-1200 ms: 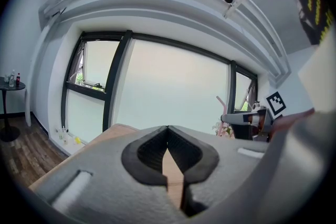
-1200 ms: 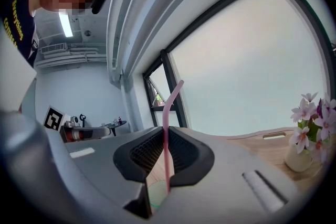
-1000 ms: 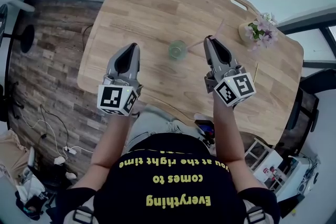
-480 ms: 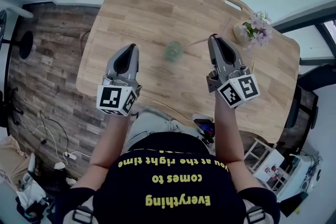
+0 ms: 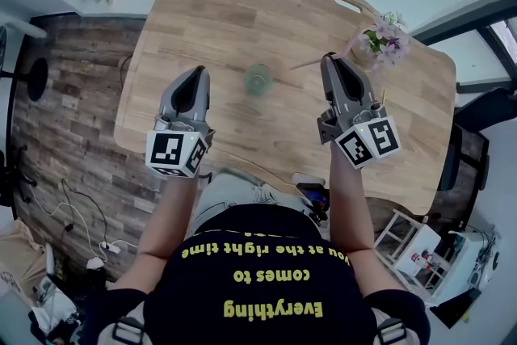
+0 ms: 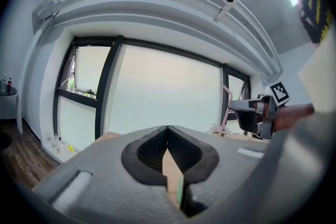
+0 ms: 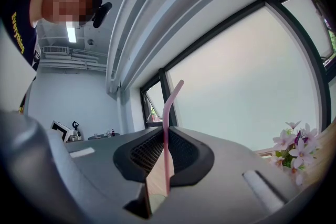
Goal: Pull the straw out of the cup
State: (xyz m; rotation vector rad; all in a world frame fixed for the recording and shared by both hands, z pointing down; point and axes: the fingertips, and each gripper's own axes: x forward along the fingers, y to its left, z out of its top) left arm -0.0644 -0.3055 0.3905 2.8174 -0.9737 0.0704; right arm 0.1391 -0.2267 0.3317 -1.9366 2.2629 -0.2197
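Two bare forearms stretch forward over the near edge of the counter, each carrying a grey tool that points away from the person and about level. At the left, the grey left hand-held gripper (image 5: 197,73) hovers above the wood, near the cup and left of it. Its black-lined jaws are pressed together at the tips with nothing between them.

Between the two tools the small clear greenish glass cup (image 5: 258,79) stands upright on the wood. The thin pink plastic straw (image 5: 305,62) is out of it. Its lower end hangs in the air to the right of the rim and apart from it, and its bent top slants away to the right.

The grey right hand-held gripper (image 5: 327,58) pinches the straw partway along its length, jaws closed on it. Just beyond that tool stands a small pot of pale pink and white flowers (image 5: 381,43).

The light wooden counter (image 5: 218,4) has rounded corners and a slot handle cut near its far right edge. A dark wood-plank floor (image 5: 69,101) lies to its left, with white cables (image 5: 77,210) trailing across it. Tall windows with dark frames (image 6: 107,86) fill the far wall under white ceiling beams.
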